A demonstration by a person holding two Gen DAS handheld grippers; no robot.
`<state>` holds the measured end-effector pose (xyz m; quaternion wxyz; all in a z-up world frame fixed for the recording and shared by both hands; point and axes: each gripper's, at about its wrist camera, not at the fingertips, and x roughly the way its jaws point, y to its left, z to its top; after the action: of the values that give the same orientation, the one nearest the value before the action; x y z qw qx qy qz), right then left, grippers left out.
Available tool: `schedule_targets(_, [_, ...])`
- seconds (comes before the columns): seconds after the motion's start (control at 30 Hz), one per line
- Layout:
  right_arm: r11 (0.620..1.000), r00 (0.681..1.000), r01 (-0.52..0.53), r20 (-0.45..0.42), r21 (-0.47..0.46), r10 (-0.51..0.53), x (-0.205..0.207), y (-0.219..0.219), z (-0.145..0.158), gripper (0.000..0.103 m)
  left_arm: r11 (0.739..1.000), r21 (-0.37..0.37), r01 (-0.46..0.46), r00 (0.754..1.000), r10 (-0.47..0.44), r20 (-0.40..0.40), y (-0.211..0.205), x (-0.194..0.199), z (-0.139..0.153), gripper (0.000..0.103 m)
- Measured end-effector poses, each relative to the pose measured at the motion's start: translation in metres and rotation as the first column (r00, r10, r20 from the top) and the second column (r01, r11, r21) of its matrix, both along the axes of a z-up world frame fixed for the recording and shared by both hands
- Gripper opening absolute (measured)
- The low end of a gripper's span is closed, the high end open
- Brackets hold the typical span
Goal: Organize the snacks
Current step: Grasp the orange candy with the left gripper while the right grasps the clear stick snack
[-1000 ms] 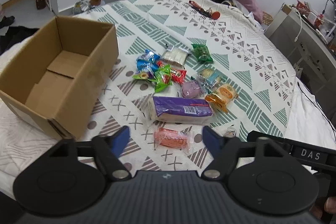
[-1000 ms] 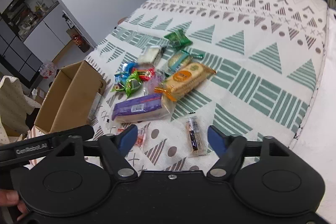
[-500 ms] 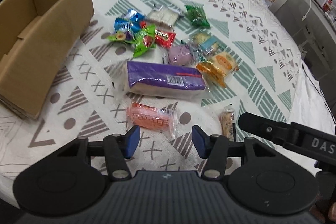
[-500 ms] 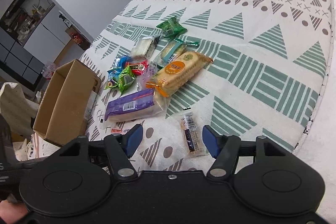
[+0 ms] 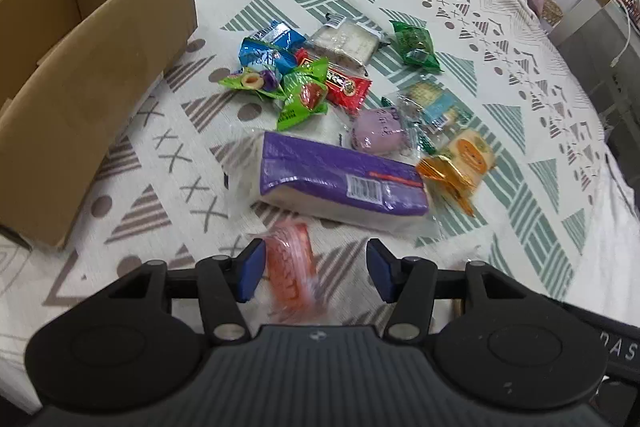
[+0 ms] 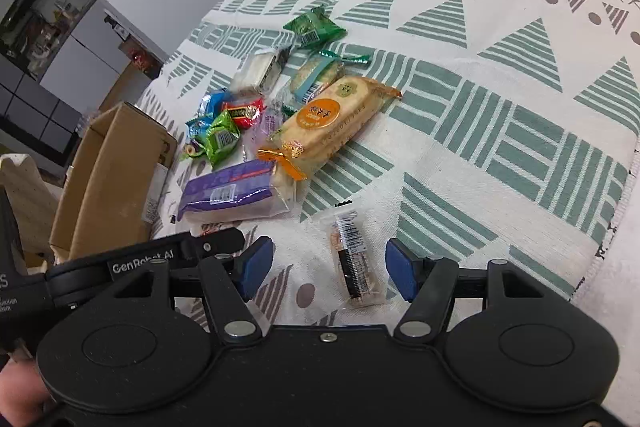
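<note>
Now lowered, open left gripper fingers straddling, not gripping, orange packet near cardboard box; right gripper likewise open, empty—pickup imminent.

Box side: the cardboard box walled off the left; bare patterned cloth lay between it and the snacks.
Middle: the purple pack blocked the way forward.
Right: open cloth beyond the long orange cracker pack.
</note>
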<state>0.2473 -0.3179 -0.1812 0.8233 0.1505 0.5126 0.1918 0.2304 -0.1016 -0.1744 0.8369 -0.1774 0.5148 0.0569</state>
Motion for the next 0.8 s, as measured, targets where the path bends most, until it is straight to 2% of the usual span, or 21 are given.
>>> schedule_targets(0.33, [0.998,0.998,-0.032,-0.046,-0.045,0.030,0.010,0.010,-0.015,0.054,0.996,0.073,0.052,0.999,-0.051,-0.015,-0.011,-0.004,-0.008,0.052])
schedule_targets(0.4, [0.997,0.998,-0.042,-0.049,-0.063,0.039,0.010,0.013,-0.016,0.054,0.994,0.092,0.058,0.998,-0.057,-0.011,-0.012,-0.007,-0.008,0.034])
schedule_targets(0.47, [0.996,0.998,-0.043,-0.051,-0.074,0.039,0.010,0.014,-0.017,0.054,0.995,0.090,0.052,0.999,-0.052,-0.006,-0.008,-0.009,-0.009,0.023])
schedule_targets(0.6, [0.994,0.998,-0.042,-0.048,-0.104,0.037,0.009,0.018,-0.016,0.050,0.997,0.066,0.051,0.999,-0.052,0.011,-0.001,-0.013,-0.005,0.018])
schedule_targets(0.7, [0.992,0.998,-0.042,-0.049,-0.119,0.036,0.008,0.021,-0.015,0.025,0.998,0.047,0.045,0.999,-0.046,0.025,0.001,-0.017,0.001,0.017])
schedule_targets(0.73, [0.993,0.998,-0.047,-0.057,-0.108,0.041,0.007,0.022,-0.014,0.019,0.998,0.041,0.046,0.998,-0.047,0.033,0.002,-0.020,0.004,0.017])
schedule_targets(0.8, [0.993,0.998,-0.059,-0.031,-0.102,0.056,0.002,0.025,-0.007,0.019,0.998,0.032,0.050,0.997,-0.052,0.051,0.004,-0.025,0.012,0.017])
